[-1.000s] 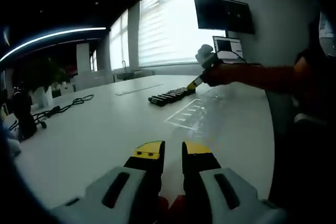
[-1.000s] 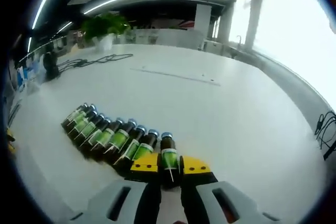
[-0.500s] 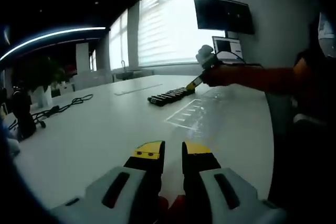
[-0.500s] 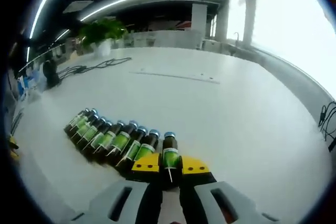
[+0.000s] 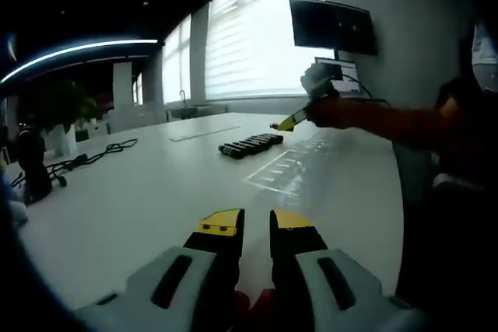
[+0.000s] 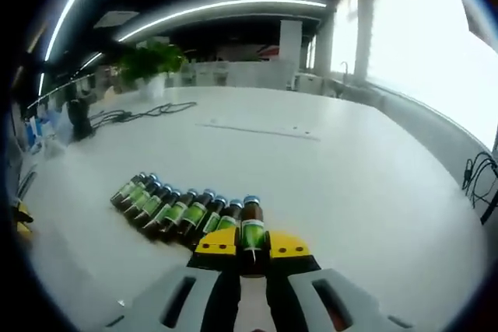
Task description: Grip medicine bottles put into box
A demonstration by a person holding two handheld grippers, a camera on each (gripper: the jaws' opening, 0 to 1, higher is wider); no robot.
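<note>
Right tool [image 6: 252, 246] clamped on one medicine bottle [image 6: 251, 227], blue cap pointing forward, raised clear of worktop [image 6: 373, 192]. Just beyond, row of bottles [image 6: 167, 207] lying side by side on worktop. Left tool [image 5: 256, 223] low over worktop, jaws narrow, nothing between. Farther off, orange sleeve [image 5: 389, 118] outstretched above clear box [image 5: 292, 165].
</note>
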